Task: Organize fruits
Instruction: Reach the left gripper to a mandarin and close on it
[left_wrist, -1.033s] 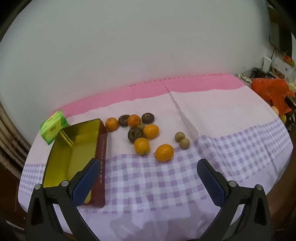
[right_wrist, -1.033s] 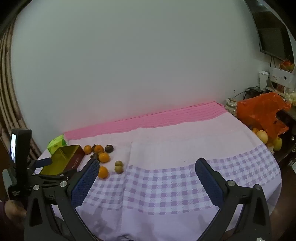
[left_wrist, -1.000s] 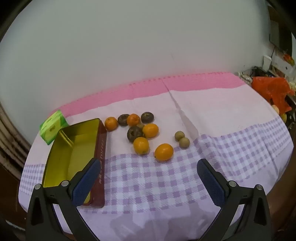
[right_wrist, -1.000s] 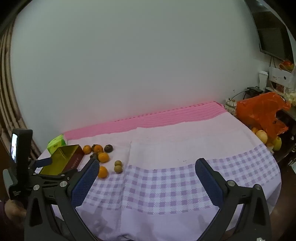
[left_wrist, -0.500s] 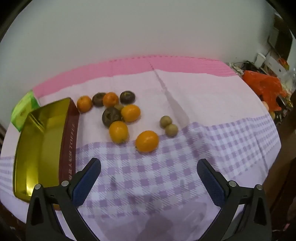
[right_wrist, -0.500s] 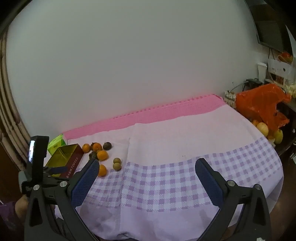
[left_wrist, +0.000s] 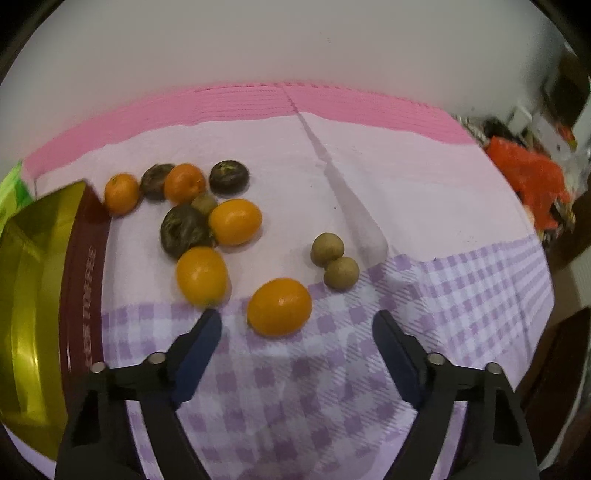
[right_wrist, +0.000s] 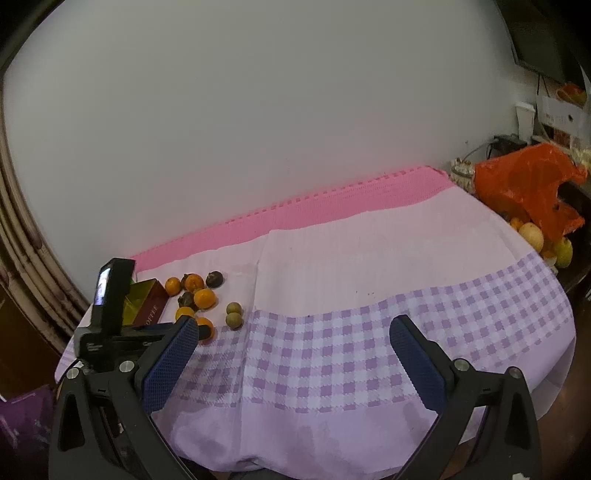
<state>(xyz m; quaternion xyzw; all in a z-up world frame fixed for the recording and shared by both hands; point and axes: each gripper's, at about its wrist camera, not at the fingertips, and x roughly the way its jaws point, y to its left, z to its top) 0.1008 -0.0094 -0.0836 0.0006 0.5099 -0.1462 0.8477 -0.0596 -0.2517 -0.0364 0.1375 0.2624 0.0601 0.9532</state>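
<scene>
- Now, left gripper (left_wrist: 295, 321): jaws spread wide, holding nothing; blue pads hang low above the checked part of the tablecloth (left_wrist: 424, 177).
- Nearest orange (left_wrist: 279, 307) sits just ahead of the jaw gap, slightly toward the left finger, touching neither pad.
- Second orange (left_wrist: 201, 277) lies just beyond the left fingertip; whether they touch cannot be told.
- Further ahead and left: third orange (left_wrist: 235, 221) against a dark wrinkled fruit (left_wrist: 184, 230); behind those, two smaller oranges (left_wrist: 184, 183) and (left_wrist: 121, 194), two more dark fruits (left_wrist: 229, 176) and (left_wrist: 157, 180), and a small brown fruit (left_wrist: 204, 202) wedged in the cluster.
- Ahead and right of the gap: two small round brown fruits (left_wrist: 327, 248) and (left_wrist: 341, 273), touching each other, apart from the cluster.
- Gold tin (left_wrist: 33, 295) with dark red outer wall lies far left of the left finger, open side up; interior as visible holds no fruit.
- Right gripper (right_wrist: 293, 332): jaws likewise wide apart, empty, over the checked cloth well away from the fruit.
- From the right wrist view the fruit cluster (right_wrist: 203, 298) and tin (right_wrist: 147, 301) lie far left, beyond its left finger; the left gripper's black body (right_wrist: 110, 325) shows there.
- Orange plastic bag (right_wrist: 528, 184) sits far right, off the cloth's edge.
</scene>
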